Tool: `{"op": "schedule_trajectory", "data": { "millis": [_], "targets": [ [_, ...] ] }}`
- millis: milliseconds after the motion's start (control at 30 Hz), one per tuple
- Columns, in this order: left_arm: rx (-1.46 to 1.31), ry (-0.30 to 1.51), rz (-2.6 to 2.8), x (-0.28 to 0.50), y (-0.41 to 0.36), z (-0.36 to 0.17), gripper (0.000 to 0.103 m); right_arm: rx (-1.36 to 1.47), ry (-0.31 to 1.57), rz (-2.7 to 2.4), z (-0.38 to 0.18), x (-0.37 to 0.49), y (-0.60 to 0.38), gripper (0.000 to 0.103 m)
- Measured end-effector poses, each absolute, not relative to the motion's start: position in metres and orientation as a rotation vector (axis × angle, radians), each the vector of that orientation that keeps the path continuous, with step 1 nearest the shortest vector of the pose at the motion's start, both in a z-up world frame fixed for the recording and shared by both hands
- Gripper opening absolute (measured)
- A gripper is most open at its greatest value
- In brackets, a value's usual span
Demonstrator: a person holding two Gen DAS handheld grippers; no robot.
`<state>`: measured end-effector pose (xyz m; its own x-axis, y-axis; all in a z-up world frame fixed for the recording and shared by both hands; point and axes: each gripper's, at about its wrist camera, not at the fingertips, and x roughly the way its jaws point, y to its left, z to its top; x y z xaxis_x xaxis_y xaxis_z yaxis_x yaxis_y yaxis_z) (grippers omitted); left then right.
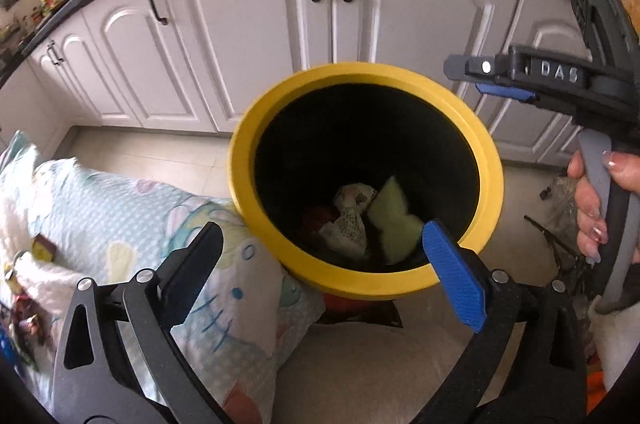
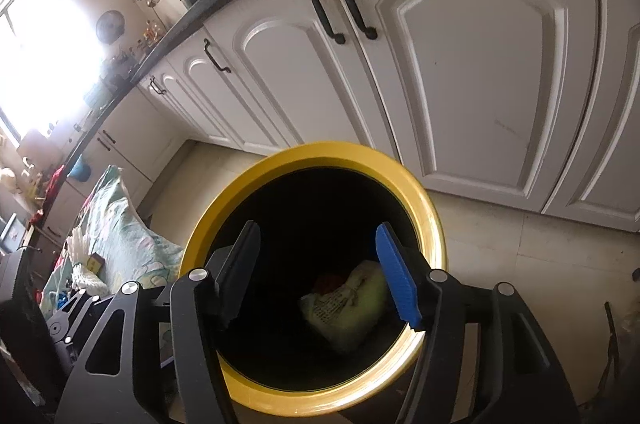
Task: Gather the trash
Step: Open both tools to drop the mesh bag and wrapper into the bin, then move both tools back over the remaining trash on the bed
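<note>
A bin with a yellow rim (image 1: 240, 159) and a black inside stands on the floor in front of white cabinets. At its bottom lie crumpled printed paper (image 1: 348, 220), a pale yellow-green sponge piece (image 1: 394, 220) and something red (image 1: 320, 218). My left gripper (image 1: 323, 228) hangs open over the bin's near rim with nothing between its fingers. A hand (image 1: 592, 207) holds my right gripper (image 1: 472, 79) at the bin's far right side. In the right wrist view the right gripper (image 2: 318, 228) stands open above the bin's rim (image 2: 434, 224) and mouth, empty, with the paper (image 2: 340, 304) below it.
A pastel printed pillow (image 1: 120, 207) lies against the bin's left side, with small clutter at its left end. White cabinet doors (image 1: 248, 35) with black handles close off the back. Pale floor tiles (image 2: 500, 252) stretch to the right, with dark thin debris (image 1: 556, 244) there.
</note>
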<state>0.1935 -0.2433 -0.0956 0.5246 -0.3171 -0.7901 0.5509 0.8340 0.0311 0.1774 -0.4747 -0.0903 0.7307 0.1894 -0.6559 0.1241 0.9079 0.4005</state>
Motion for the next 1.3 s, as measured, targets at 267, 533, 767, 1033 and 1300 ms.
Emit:
{"op": "schedule_trajectory", "data": {
  "millis": [267, 533, 767, 1033, 1300],
  "targets": [
    [0.209, 0.803, -0.444, 0.182, -0.207, -0.07, 0.092, 0.405, 0.719, 0.062, -0.075, 0.17, -0.459, 0.062],
    [0.142, 0.737, -0.339, 0.173, -0.162, -0.049, 0.092, 0.37, 0.682, 0.108, -0.054, 0.162, -0.435, 0.067],
    [0.093, 0.689, -0.242, 0.164, -0.121, -0.035, 0.092, 0.33, 0.662, 0.167, -0.039, 0.156, -0.404, 0.069],
    [0.06, 0.639, -0.153, 0.148, -0.083, -0.023, 0.092, 0.264, 0.647, 0.242, -0.025, 0.149, -0.36, 0.071],
    [0.002, 0.611, -0.082, 0.137, -0.047, -0.016, 0.092, 0.191, 0.634, 0.326, -0.016, 0.138, -0.314, 0.072]
  ]
}}
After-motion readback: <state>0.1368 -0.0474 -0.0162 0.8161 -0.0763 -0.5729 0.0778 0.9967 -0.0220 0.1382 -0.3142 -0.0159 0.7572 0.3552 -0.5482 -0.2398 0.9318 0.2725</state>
